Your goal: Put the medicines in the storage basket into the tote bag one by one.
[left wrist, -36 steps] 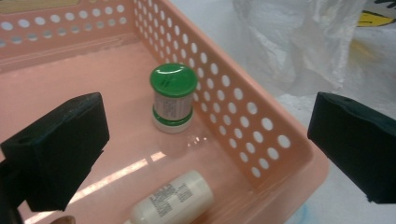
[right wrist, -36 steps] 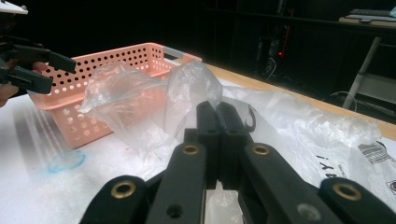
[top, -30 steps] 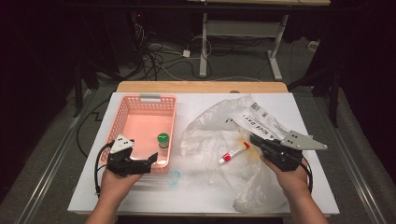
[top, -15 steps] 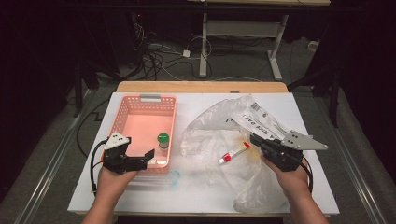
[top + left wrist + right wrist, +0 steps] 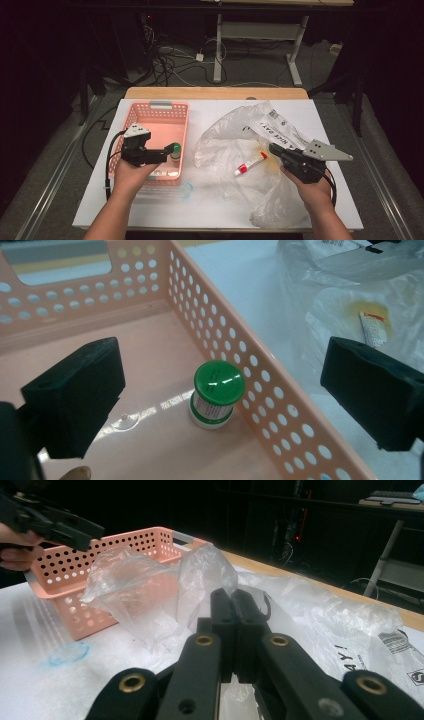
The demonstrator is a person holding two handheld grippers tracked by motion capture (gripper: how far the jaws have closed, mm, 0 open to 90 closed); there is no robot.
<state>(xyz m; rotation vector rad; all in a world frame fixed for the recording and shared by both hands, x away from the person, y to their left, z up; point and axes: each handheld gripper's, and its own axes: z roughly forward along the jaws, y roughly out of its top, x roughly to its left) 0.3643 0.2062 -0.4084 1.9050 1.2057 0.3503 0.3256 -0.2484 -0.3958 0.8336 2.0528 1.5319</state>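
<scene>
- One item is already in place: the green-capped bottle [image 5: 217, 395] stands upright on the floor of the pink basket [image 5: 131, 120], close to its right wall.
- Your left hand-held gripper [image 5: 162, 156] hangs over the basket with its jaws wide apart and nothing between them; in the left gripper view the bottle sits below the gap, untouched. I judge that drop-off finished.
- Your right hand-held gripper [image 5: 274, 149] rests on the clear plastic bag [image 5: 225, 145] with its jaws pressed together. A fold of film rises right at the tips in the right gripper view, so you seem to be pinching the bag, though I cannot tell how much of it is caught.
- One small tube [image 5: 250, 163] with a red end lies inside the bag, on the white table [image 5: 210, 210], well apart from the basket.
- What looks left: get that tube out of the bag and over into the basket beside the bottle. Keeping the bag pinned with the right while the left reaches in would be the sensible way.
- No other loose item shows in the bag, as far as its crumpled film lets you see.
</scene>
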